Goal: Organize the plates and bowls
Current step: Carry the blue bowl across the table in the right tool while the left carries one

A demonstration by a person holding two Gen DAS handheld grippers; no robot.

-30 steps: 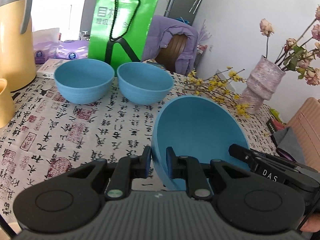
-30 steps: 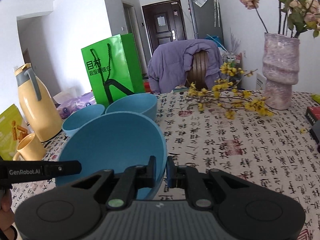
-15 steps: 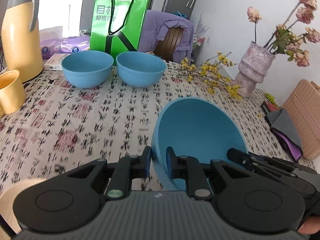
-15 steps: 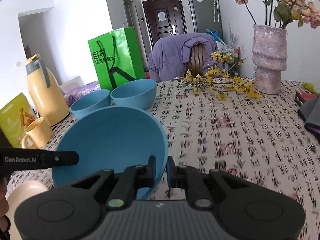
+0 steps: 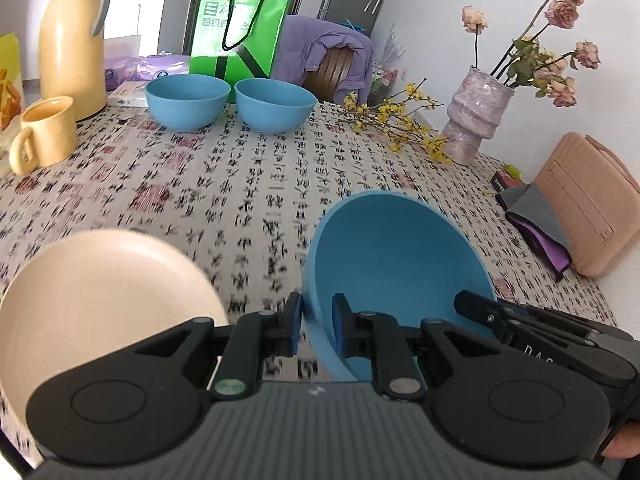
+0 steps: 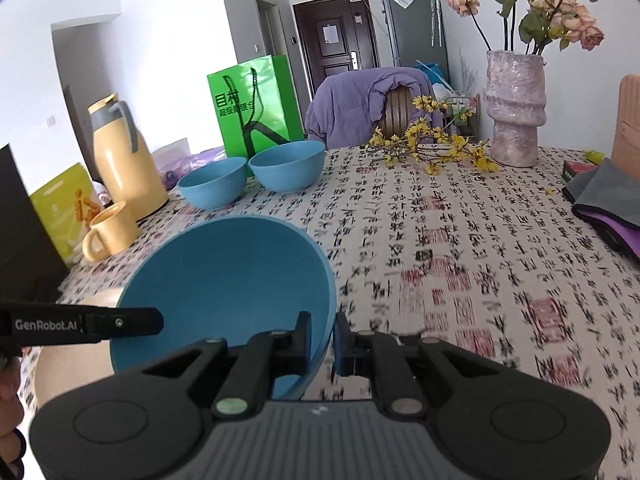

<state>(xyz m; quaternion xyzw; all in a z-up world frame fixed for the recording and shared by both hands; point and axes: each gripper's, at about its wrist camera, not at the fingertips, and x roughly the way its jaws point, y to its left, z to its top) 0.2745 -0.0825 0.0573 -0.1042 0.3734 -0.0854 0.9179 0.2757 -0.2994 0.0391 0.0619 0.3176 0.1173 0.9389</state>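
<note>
A large blue bowl (image 5: 392,256) hangs tilted above the patterned tablecloth (image 5: 240,184), held from both sides. My left gripper (image 5: 317,320) is shut on its left rim. My right gripper (image 6: 322,340) is shut on the opposite rim of the same blue bowl (image 6: 228,276). In the left wrist view the right gripper's finger (image 5: 480,312) shows at the bowl's far rim. A cream plate (image 5: 100,288) lies low on the left, partly behind the left gripper. Two smaller blue bowls (image 5: 188,98) (image 5: 275,104) stand side by side at the table's far end.
A yellow thermos (image 5: 74,36) and yellow mug (image 5: 46,132) stand at the far left. A green paper bag (image 5: 240,28) rises behind the two bowls. A pink vase (image 5: 476,116) with yellow flower sprigs (image 5: 392,124), folded cloths (image 5: 536,224) and a pink case (image 5: 588,204) fill the right side.
Both grippers have drawn back toward the table's near edge with the bowl between them. The far bowls look smaller, and the cream plate has come into view at lower left.
</note>
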